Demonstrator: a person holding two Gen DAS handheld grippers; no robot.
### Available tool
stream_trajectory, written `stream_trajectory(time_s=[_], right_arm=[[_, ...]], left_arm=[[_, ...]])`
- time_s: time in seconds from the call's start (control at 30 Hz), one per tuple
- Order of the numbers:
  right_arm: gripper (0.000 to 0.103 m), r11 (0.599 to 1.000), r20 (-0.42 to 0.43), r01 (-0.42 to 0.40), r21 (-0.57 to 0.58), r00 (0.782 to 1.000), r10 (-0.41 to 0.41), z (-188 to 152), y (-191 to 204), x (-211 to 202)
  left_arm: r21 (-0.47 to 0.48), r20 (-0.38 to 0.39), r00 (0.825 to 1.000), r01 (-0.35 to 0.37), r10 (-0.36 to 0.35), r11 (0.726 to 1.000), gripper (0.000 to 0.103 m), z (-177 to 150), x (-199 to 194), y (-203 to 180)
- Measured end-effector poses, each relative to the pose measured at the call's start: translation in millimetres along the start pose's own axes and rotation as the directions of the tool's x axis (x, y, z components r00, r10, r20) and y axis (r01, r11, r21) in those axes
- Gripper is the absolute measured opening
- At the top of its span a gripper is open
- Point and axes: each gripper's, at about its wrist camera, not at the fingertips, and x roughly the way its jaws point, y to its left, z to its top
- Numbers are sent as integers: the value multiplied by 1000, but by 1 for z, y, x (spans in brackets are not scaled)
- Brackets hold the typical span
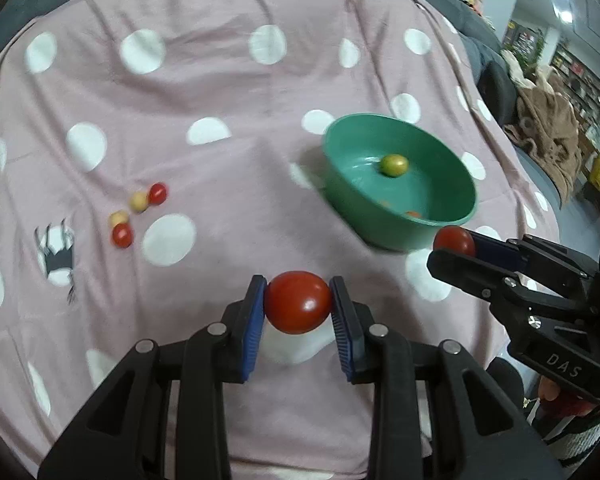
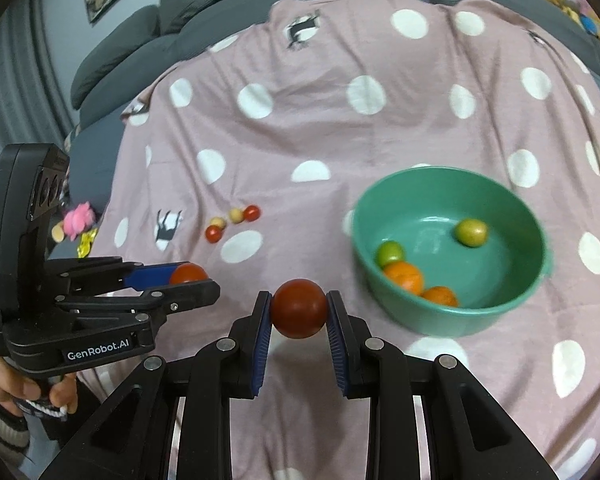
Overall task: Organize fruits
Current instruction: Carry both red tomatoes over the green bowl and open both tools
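My left gripper [image 1: 298, 298] is shut on a red tomato [image 1: 298, 314], held above the pink dotted cloth. My right gripper [image 2: 299, 300] grips a second red tomato [image 2: 299, 316] in the same way. Each gripper shows in the other's view: the right one [image 1: 452, 246] at the right, near the bowl's front rim, and the left one [image 2: 194, 276] at the left. The green bowl [image 2: 440, 320] holds two green fruits [image 2: 471, 232] and two oranges [image 2: 405, 276]. Several small red and yellow fruits [image 1: 138, 214] lie on the cloth at the left.
The pink cloth with white dots [image 2: 320, 120] covers a grey sofa [image 2: 140, 36]. Small toys [image 2: 78, 218] lie off its left edge, and a brown blanket [image 1: 548, 136] lies beyond its right edge. A hand [image 2: 16, 388] holds the left gripper's handle.
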Motion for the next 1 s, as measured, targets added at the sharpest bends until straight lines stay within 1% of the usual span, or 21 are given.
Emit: stream_trajectory(time_s=[0.3,0.53,0.63,0.73,1.0], right_arm=[[29,992,54,74,106,995,-80,6,-59,-19],[29,975,76,116,187,988,-132,12,-99,-24],[29,971,78,118,206,988,-137,16,-110,-18],[29,969,78,115,219,988,-135,20,-120,-10],[29,966,37,159,205,985,-170,32,-135,14]], left_arm=[[95,-5,998,70,-70,993,32,44,36,-52],[150,-15,995,100,-99,984,32,73,66,-81],[166,-15,996,92,-91,982,32,84,80,-88],[157,-32,994,108,-104,982,32,93,94,-89],[152,-52,995,89,-82,984,32,108,123,-90]])
